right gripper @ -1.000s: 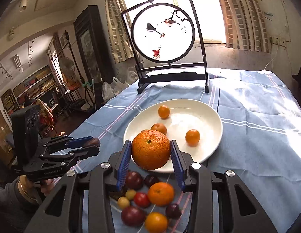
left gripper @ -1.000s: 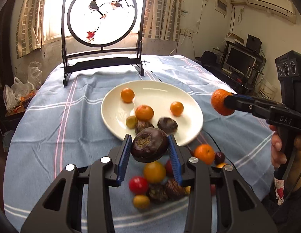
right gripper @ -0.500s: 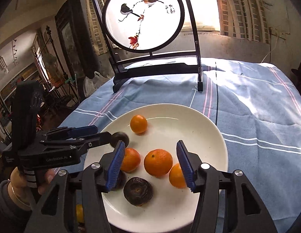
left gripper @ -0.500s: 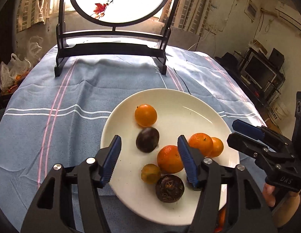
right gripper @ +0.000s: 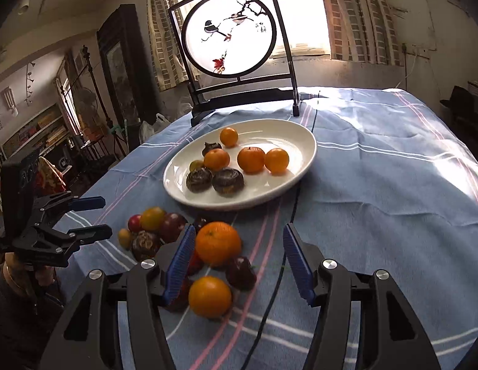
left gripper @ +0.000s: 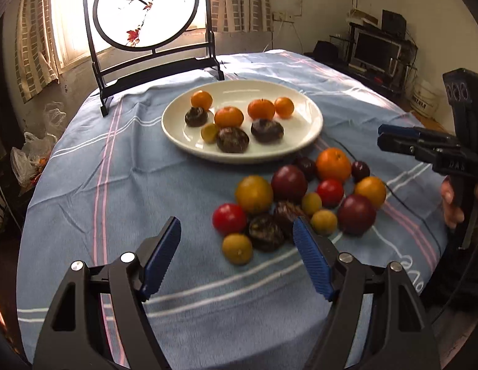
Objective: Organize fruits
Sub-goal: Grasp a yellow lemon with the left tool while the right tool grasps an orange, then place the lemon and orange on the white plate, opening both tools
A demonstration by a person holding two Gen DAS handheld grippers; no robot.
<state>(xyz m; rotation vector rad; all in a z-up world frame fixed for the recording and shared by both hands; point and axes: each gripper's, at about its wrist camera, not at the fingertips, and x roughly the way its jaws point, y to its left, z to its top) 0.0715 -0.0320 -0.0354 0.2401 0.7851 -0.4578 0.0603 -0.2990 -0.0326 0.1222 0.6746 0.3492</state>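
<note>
Both the left gripper [left gripper: 237, 256] and the right gripper [right gripper: 239, 259] are held wide apart and empty above a heap of loose fruit [left gripper: 297, 197] beside the white plate [left gripper: 312, 123], on which eight pieces are already gathered.

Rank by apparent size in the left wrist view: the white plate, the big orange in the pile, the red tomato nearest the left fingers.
1. White plate, largest.
2. Big orange.
3. Red tomato: close to the orange; it sits nearer the camera, so their order is unsure.
</note>
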